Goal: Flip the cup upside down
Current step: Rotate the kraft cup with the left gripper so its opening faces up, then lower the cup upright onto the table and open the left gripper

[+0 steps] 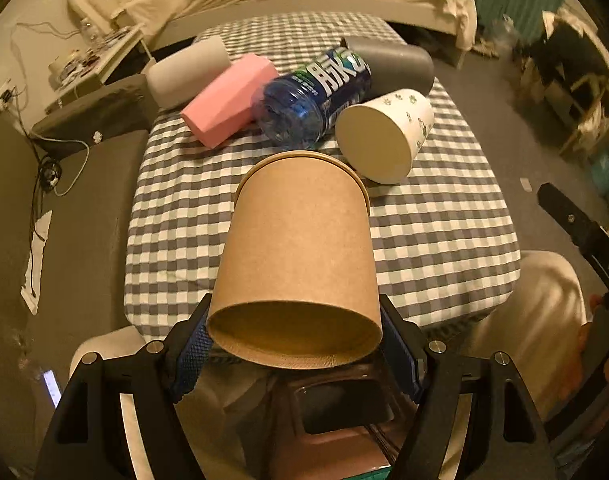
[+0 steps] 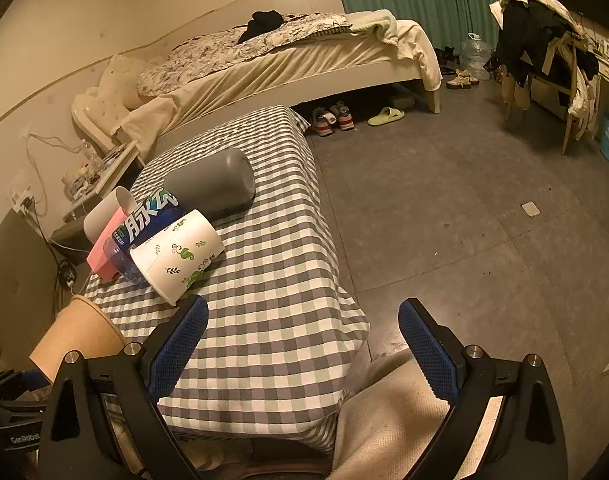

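1. Our left gripper is clamped on a brown paper cup, its 2 blue-padded fingers pressing the cup's wall from either side near the recessed base

2. In the left wrist view the cup is held off the checked tablecloth, lying roughly along the fingers: the base faces us and the rolled rim points away, toward the far end of the table

3. Our right gripper is spread wide and holds nothing; it hangs over the near corner of the table, with the brown cup low at the left edge of its view

4. Just past the brown cup's rim lies a cluster of things on their sides: a white cup with green leaf prints, a blue plastic bottle, a pink block, a white cylinder and a grey cylinder

5. We judge the flip to be about half done, since the rim faces sideways, not down

6. To do it well, we would turn the wrist on until the rim faces the cloth, keeping a steady but gentle squeeze, because the thin paper wall may buckle

7. We would lower it on the bare cloth near us, well short of the white cup, land the whole rim level, and only then let go
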{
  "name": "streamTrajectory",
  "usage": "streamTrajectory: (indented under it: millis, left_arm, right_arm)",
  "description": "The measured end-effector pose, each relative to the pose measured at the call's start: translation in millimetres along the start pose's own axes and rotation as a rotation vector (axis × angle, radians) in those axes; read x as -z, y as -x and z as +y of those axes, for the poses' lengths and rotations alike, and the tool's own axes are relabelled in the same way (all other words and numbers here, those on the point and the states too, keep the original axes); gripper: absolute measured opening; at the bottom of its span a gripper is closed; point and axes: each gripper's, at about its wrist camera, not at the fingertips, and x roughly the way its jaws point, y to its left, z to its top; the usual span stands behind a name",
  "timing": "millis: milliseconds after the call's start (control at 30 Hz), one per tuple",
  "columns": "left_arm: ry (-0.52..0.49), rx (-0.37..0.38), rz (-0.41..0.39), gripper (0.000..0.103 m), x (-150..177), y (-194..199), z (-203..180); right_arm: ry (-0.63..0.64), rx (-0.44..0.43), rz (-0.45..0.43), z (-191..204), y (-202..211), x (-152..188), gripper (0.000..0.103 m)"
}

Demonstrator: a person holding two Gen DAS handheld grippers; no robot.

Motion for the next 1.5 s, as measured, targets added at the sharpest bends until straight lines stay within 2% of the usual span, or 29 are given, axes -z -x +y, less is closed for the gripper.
streamTrajectory:
  millis: [67,167,367,500,667,900,1033,1233,1500]
  left_arm:
    - [0.001,0.003,0.016,0.078,-7.8,-3.2,-0.2]
    - [-0.032,-0.013,0.0,0.078,-23.4,-3.4,-4.9]
    - [-0.038,-0.021,-0.013,0.078,-46.6,-12.6,-6.5]
    - [-0.027,-0.027,-0.026,0.078,-51.9,-18.3,-4.2]
    - [0.0,0.017,-0.036,0.078,-51.5,-26.6,0.8]
    - [-0.031,0.033,-0.128,0.079,-36.3,-6.0,1.1]
    - [0.011,0.075,-0.174,0.079,-24.1,13.0,10.7]
    - [0.082,0.121,-0.315,0.079,0.9,48.4,32.0]
    - [0.106,0.074,-0.484,0.08,29.1,75.4,53.2]
  right_arm:
    - [-0.013,-0.004,0.002,-2.9,-1.1,-0.5,0.096]
    - [-0.032,-0.011,0.005,-7.7,-2.8,-2.0,0.096]
    - [-0.065,-0.017,0.015,-16.5,-8.2,-4.6,0.096]
    - [-0.073,-0.018,0.021,-19.4,-10.4,-5.9,0.096]
    - [-0.067,-0.012,0.027,-19.5,-12.1,-5.9,0.096]
    - [-0.023,-0.009,0.006,-8.1,-4.6,-7.6,0.096]
    - [0.022,-0.013,-0.024,7.0,9.6,-11.9,0.096]
    - [0.096,-0.037,-0.092,37.1,43.0,-19.8,0.096]
    - [0.214,-0.067,-0.129,84.0,68.5,-4.2,0.096]
